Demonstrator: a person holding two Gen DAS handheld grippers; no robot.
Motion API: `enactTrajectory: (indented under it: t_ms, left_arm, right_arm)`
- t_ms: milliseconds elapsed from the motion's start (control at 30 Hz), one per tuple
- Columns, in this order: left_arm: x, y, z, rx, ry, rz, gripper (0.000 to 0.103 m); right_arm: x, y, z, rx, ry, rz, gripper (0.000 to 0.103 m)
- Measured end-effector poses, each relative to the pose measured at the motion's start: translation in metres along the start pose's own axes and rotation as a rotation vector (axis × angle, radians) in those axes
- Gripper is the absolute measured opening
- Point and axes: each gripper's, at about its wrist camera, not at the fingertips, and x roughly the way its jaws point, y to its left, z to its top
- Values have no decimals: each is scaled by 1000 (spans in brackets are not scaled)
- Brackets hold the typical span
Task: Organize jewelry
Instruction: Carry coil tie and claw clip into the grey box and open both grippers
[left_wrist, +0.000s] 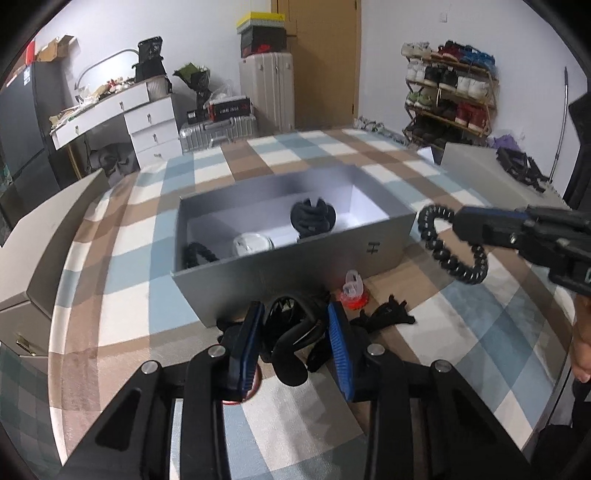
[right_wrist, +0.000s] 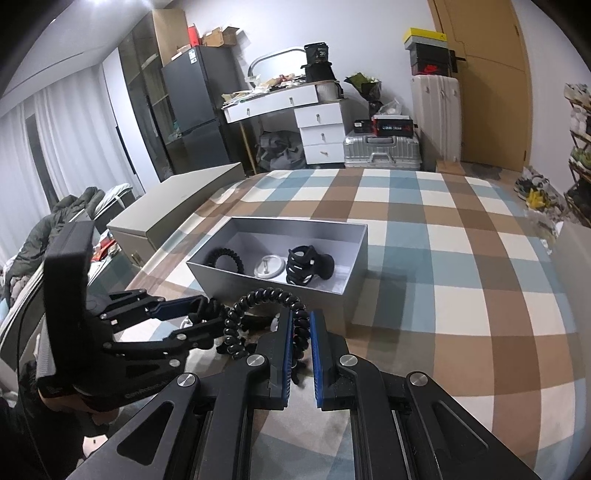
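While our right gripper (right_wrist: 300, 325) pinches a black spiral hair tie (right_wrist: 258, 314), glossy and coiled, our left gripper (left_wrist: 295, 325) straddles a black claw clip (left_wrist: 291, 332), unclenched.

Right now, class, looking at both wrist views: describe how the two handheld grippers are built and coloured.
Both match. The left gripper and right gripper have matte black angular bodies with linked arms pinned by round silver bolts. Each finger carries a blue ribbed pad. Seen from the right wrist view, the left unit has a boxy black block on top and faint embossed lettering on its side.
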Motion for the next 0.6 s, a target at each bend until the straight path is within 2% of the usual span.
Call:
enactTrajectory:
  t_ms: [133,233,367,600]
  left_arm:
    - [-10,3,7,-13,-52,-4,29]
    - [-17,7,14,-22,-99,-4,29]
    - [-23,14,22,-39,-144,3,29]
    - [-23,27,32,-70,-183,5,29]
  right_arm:
    - [0,0,0,6,-14,6,9]
    - [-6,-3,1,42,-52,41,9]
    - [-14,-6,4,69,-104,40,9]
    - [-12,-14,12,119,-130,33,9]
